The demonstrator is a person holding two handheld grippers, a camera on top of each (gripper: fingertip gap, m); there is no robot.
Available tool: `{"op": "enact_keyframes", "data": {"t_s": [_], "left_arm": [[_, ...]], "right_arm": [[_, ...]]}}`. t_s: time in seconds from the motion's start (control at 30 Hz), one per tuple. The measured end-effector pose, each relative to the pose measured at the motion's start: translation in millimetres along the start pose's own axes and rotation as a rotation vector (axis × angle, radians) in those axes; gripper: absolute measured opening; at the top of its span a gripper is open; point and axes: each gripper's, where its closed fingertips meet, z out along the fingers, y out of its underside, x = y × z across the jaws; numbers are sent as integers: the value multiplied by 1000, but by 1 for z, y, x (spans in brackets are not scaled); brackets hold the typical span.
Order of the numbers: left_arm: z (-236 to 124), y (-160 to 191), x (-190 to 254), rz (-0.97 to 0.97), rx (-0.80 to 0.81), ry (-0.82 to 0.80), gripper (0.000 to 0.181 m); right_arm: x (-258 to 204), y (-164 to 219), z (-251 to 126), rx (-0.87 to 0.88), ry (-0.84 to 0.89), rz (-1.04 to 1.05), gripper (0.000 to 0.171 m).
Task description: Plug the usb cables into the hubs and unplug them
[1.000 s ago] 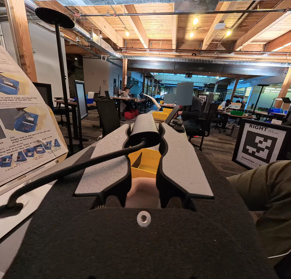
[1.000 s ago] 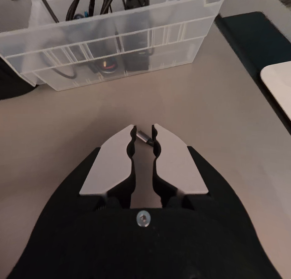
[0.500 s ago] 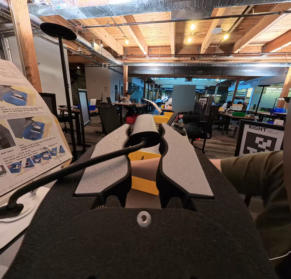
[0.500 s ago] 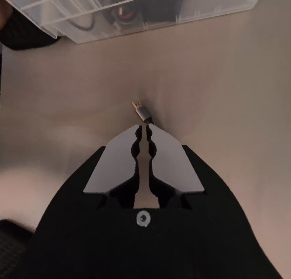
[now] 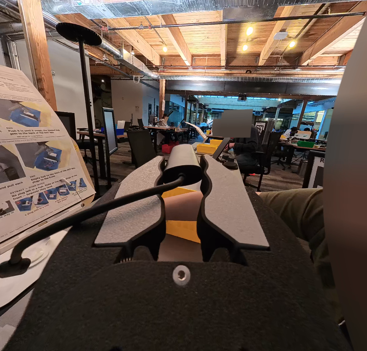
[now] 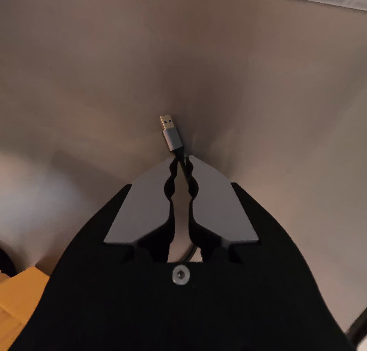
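Left hand-held gripper (image 5: pixel 182 163): clenched on the dark grey rounded-bar USB hub (image 5: pixel 183 163), pinched between the tips and pointing straight ahead, held up off the bench. The hub's black captive cord (image 5: pixel 95 208) leaves its near end, runs back over my left finger and drops to a black plug (image 5: pixel 14 262) at lower left. Compared with a second ago the view has tilted up a bit: more ceiling, and the yellow plastic bin (image 5: pixel 182 228) sits lower between my fingers. Grip on the hub is unchanged, so the socket side looks ready.

Right hand-held gripper (image 6: pixel 181 159): a second ago it was parted around the plug on the beige bench (image 6: pixel 79 83); now it's clamped on the thin black cable (image 6: pixel 183 168) just behind the silver-shelled USB-A plug (image 6: pixel 171 136), which sticks out ahead of the tips. The clear plastic bin has slid to the top-right corner. I read that as pick done, carry to the hub next.

Hard to tell:
- hub ports aren't visible; they face away from the left camera
- grip is on cable, not shell, so the plug may swing during insertion
- can't judge whether the plug is clear of the bench
- grey blur down the right edge of the left view, probably the other hand-held gripper, not certain
- an olive sleeve (image 5: pixel 288 212) cuts in beside it
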Motion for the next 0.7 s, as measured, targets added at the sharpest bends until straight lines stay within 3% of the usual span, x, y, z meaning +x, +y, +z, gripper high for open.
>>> {"op": "enact_keyframes", "data": {"t_s": [0.47, 0.6, 0.7], "left_arm": [[6, 11, -10, -6, -35, -28, 33], [5, 10, -14, 3, -31, -46, 33], [3, 6, -17, 13, -12, -66, 32]], "right_arm": [[-7, -5, 11, 49, -47, -5, 8], [-12, -19, -5, 132, 48, -62, 8], [-14, -28, -33, 185, 214, -94, 8]]}}
